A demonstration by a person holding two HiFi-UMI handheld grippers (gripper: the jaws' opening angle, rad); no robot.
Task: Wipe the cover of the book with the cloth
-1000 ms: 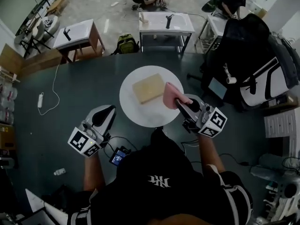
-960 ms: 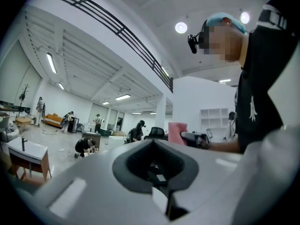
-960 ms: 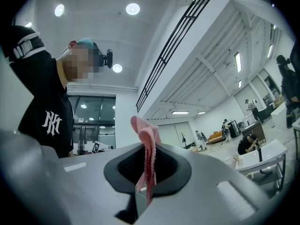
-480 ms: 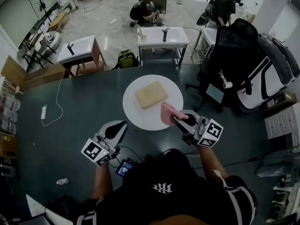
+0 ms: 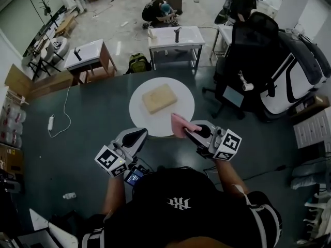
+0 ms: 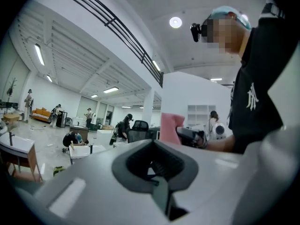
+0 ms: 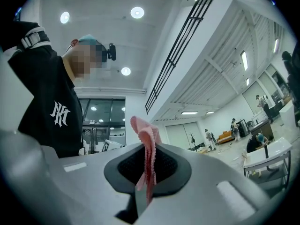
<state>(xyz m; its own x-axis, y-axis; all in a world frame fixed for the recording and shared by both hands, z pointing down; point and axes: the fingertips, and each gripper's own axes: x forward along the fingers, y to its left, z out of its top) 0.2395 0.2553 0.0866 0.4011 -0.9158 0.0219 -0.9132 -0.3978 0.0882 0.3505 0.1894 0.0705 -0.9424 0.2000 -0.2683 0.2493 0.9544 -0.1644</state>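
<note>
Pink cloth [image 5: 179, 124] is clamped in the fingers [image 7: 213, 184] of your right gripper [image 5: 188, 129]; in the right gripper view a ribbed fold of it stands up between them. It hangs over the near right rim of the white round board [image 5: 142, 120] on the dark desk [image 5: 77, 112]. The tan book [image 5: 159, 97] lies flat on the far half of that board, near the cloth but apart from it. Your left gripper [image 5: 140, 134] sits at the board's near left edge with its fingers [image 6: 86, 186] together and nothing between them.

Little writing can be read. Your black shirt [image 5: 178, 211] carries a white interlocked monogram that reads like NY, and each gripper bears a cube of black and white square markers [image 5: 110, 160].

A second ago the cloth lay at the board's right edge, just beside the book. You have since drawn it toward you, to the near rim. Your left gripper has come in from the left, closer to the board and to the right gripper. The book has kept its place on the board.
</note>
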